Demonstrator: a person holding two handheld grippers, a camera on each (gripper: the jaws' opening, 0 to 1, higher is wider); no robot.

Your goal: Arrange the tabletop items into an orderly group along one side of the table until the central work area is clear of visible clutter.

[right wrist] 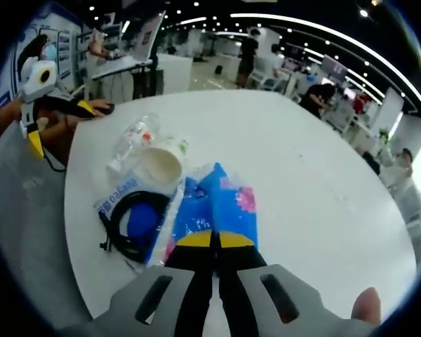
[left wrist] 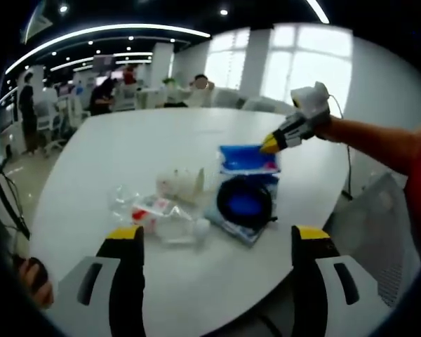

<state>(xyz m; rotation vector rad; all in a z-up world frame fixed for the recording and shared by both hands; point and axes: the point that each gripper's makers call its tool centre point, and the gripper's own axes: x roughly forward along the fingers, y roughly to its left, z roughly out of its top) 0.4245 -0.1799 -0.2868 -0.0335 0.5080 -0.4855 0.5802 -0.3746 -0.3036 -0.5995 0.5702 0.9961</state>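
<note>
At the centre of the right gripper view, the right gripper (right wrist: 214, 240) is clenched on the blue packet (right wrist: 217, 210). The left gripper (left wrist: 217, 235) stands released, low in the left gripper view, before a plastic bottle (left wrist: 158, 210), paper cup (left wrist: 181, 182) and bagged cable (left wrist: 244, 202) on the white table (left wrist: 126, 147).

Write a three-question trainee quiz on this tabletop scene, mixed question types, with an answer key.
1. True or false: the right gripper is shut on the blue packet.
2. Which item lies on its side between the plastic bottle and the packet? A) paper cup B) mug C) bowl
3. Fill in: the black cable lies coiled on a ____ bag.

Key: 1 true; 2 A; 3 clear plastic.
</note>
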